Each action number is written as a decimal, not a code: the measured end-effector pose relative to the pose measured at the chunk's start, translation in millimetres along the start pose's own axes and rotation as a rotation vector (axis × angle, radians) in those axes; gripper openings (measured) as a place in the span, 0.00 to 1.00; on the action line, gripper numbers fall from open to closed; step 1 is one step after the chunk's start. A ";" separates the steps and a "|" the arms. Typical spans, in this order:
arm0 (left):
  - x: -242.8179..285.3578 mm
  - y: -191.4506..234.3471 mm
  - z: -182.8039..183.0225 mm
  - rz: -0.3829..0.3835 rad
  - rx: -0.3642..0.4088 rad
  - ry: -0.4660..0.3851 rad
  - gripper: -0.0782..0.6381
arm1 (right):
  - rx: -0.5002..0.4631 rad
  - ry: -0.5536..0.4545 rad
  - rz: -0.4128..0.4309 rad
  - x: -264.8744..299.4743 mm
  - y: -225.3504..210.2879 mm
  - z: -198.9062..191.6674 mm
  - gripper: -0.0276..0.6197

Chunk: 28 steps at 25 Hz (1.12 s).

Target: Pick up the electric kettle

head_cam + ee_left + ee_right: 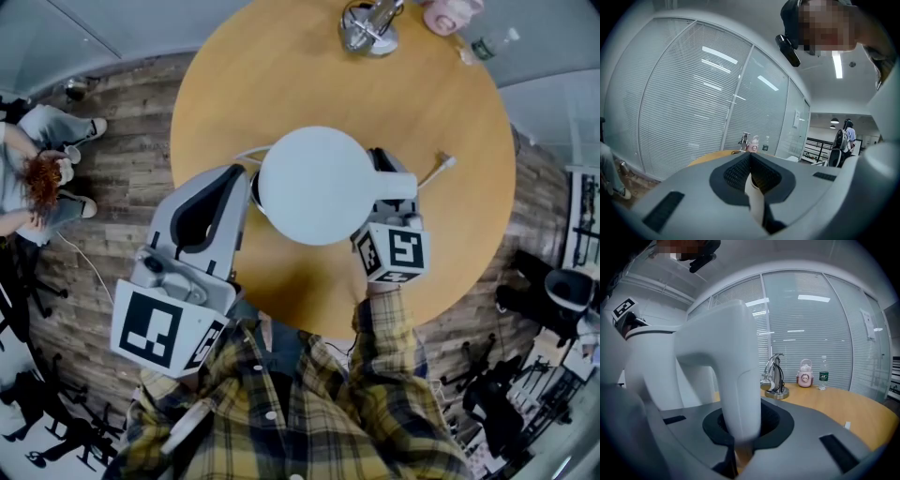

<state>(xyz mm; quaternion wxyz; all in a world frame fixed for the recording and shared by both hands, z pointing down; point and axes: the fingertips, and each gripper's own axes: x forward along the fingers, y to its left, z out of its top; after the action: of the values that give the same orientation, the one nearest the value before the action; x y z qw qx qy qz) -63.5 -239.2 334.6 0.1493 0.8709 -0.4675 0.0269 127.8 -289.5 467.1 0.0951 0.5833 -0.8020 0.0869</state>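
Right gripper view: electric kettle [649, 373] handle [737, 366] is being clamped between right gripper [740, 426] jaws; left gripper [750, 161] jaws are being pressed together.

No words, brand names or numbers can be read. The left cube [159, 328] on the left gripper [750, 161] and the right cube [394, 251] on the right gripper [740, 427] carry black-and-white square patterns, not letters. Well beyond the right gripper's jaws, to their right, a clear bottle [823, 374] wears a green label whose print is too small to make out. Higher up, a pale notice [868, 324] on the glass wall [811, 333] is illegible.
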 end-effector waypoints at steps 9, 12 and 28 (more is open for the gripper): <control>-1.1 3.1 10.4 0.008 0.005 -0.018 0.11 | 0.052 -0.002 -0.040 0.9 -4.8 5.9 0.13; -3.3 3.2 12.7 0.008 -0.001 -0.020 0.11 | 0.067 -0.014 -0.043 -1.4 -5.9 13.6 0.13; -22.9 -16.0 41.7 -0.010 0.034 -0.062 0.11 | 0.060 -0.039 -0.029 -44.2 -4.0 72.8 0.13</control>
<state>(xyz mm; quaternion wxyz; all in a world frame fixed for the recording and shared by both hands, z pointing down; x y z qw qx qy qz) -67.1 -224.3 286.8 0.1200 0.8759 -0.4672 0.0074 141.2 -268.3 385.7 0.0631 0.5992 -0.7921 0.0982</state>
